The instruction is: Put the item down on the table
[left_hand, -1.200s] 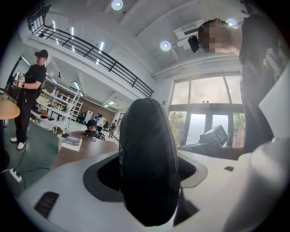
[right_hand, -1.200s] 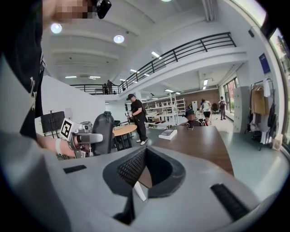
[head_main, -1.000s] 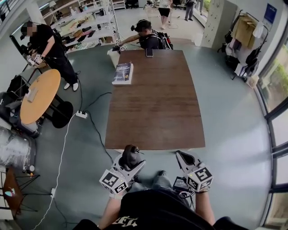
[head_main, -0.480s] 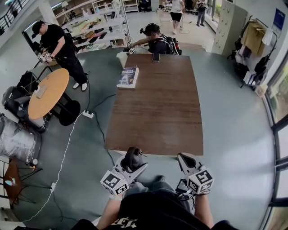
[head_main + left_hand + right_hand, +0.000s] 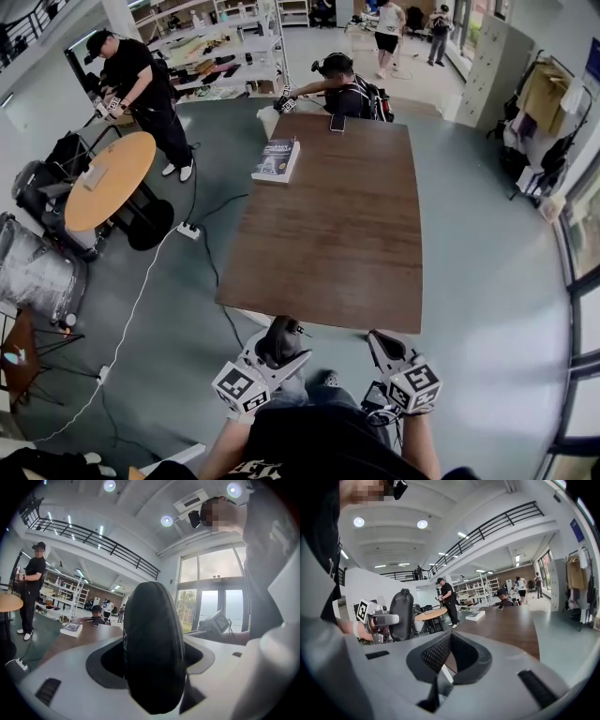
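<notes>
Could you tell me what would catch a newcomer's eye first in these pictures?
The black pouch clamped upright in the left gripper, held just short of the near edge of the long brown table. Next, the table is nearly bare: only a book at its far left corner and a phone at the far end. The right gripper is shut and empty.

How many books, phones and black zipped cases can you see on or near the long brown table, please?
Books: 1
Phones: 1
Black zipped cases: 1, in the left gripper
Total: 3
</notes>
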